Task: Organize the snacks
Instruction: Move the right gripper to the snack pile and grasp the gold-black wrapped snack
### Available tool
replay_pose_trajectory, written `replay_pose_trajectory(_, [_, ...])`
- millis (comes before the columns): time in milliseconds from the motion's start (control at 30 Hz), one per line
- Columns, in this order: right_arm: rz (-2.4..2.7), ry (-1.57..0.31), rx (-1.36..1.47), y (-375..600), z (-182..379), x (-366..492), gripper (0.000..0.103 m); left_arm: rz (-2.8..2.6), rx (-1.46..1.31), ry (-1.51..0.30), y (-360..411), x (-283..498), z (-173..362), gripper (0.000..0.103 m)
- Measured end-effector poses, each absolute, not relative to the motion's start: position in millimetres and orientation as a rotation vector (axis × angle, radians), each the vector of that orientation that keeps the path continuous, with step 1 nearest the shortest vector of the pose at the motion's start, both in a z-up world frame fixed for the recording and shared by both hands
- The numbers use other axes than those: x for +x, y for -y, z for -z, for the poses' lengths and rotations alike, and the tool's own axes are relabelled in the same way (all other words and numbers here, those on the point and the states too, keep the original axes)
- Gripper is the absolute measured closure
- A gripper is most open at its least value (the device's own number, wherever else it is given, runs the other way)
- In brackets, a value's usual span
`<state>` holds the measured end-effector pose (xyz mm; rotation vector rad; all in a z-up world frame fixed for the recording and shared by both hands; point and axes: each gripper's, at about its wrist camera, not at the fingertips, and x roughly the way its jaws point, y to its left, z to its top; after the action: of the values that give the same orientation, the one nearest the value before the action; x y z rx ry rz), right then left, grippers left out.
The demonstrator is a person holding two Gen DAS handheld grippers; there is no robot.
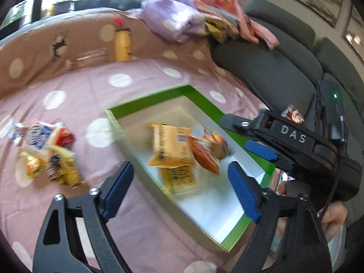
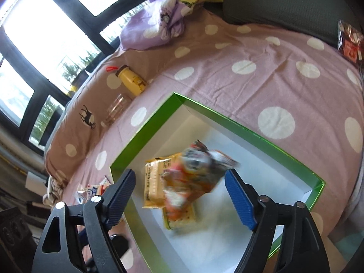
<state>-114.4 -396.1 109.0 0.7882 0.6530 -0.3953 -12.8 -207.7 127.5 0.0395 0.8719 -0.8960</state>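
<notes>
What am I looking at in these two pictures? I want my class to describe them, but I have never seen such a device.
A person holds a hand tool with two fingers in each hand; a camera on each looks forward along the fingers. One picture comes from the left gripper, the other from the right gripper. Both stand open and hold nothing.

Below them a green box with a white inside lies on a pink dotted bedspread. In it are a yellow snack packet and an orange packet, both blurred. More snack packets lie in a heap on the bedspread outside the box, and a yellow bottle farther back.
</notes>
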Motion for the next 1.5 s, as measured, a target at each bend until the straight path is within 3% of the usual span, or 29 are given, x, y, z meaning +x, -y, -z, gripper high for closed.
replay_pose_trajectory(300, [0.301, -0.608, 0.655, 352, -136, -101, 0.018, 0.542, -0.061, -0.807, 93, -6, -129, 0.012])
replay_pose_trajectory(533, [0.057, -0.721, 0.554, 287, -128, -53, 0.018, 0.331, -0.148, -0.85, 22, 9, -96, 0.006])
replay_pose_trajectory(800, [-0.009, -0.86, 0.414, 212, -93, 18, 0.018, 0.192, -0.135, -0.922, 0, 25, -69, 0.006])
replay_pose_trajectory(1033, [0.089, -0.938, 0.325, 203, -53, 57, 0.018, 0.191, -0.131, -0.94, -3, 28, -62, 0.006])
replay_pose_trajectory(1167, [0.058, -0.954, 0.377, 207, -42, 62, 0.028, 0.21, -0.131, -0.952, -1, 28, -61, 0.006])
replay_pose_trajectory(1233, [0.019, -0.954, 0.398, 207, -42, 61, 0.045, 0.225, -0.14, -0.959, 0, 28, -61, 0.006])
replay_pose_trajectory(1267, [0.003, -0.952, 0.404, 205, -43, 60, 0.048, 0.232, -0.144, -0.961, 1, 28, -61, 0.006])
replay_pose_trajectory(1500, [-0.12, -0.996, 0.453, 190, -47, 45, 0.052, 0.314, -0.173, -0.991, 6, 28, -60, 0.005])
